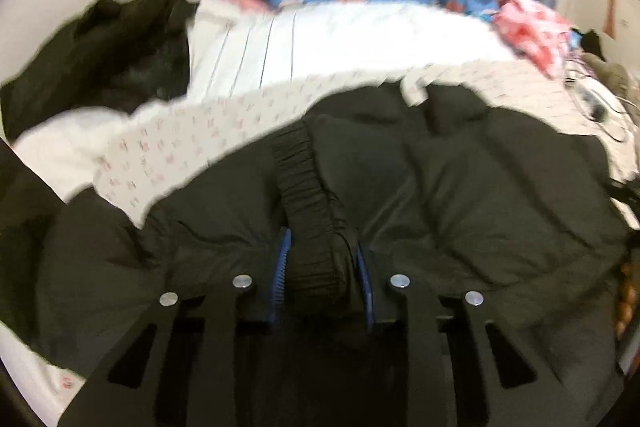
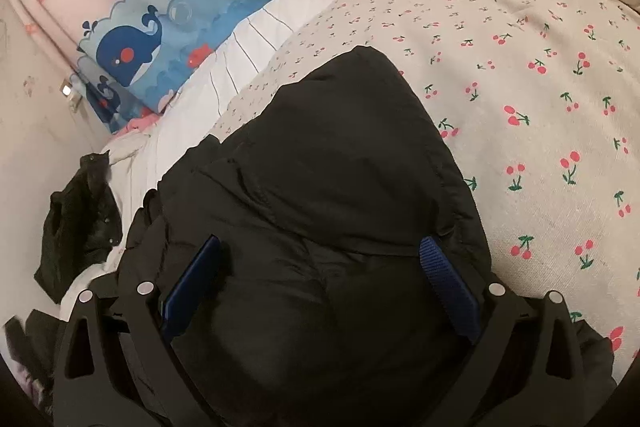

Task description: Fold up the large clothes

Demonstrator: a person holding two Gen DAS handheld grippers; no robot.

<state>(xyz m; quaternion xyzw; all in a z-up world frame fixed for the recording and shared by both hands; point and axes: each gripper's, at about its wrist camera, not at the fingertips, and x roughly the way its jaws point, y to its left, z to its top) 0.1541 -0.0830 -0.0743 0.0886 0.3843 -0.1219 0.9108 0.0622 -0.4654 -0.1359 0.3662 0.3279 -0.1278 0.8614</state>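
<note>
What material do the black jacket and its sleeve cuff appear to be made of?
Black jacket: probably padded synthetic shell, nylon or polyester, judging by the smooth, slightly shiny surface and puffy stitched panels. Sleeve cuff: likely elastic ribbed knit, matte, with close parallel ridges.

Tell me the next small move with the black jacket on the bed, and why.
Probably lift the ribbed cuff with the left gripper and carry the sleeve across the black jacket. Its fingers already pinch the cuff on both sides, while the right gripper stands wide open over the hood, holding nothing, so the sleeve is the part ready to fold.
</note>
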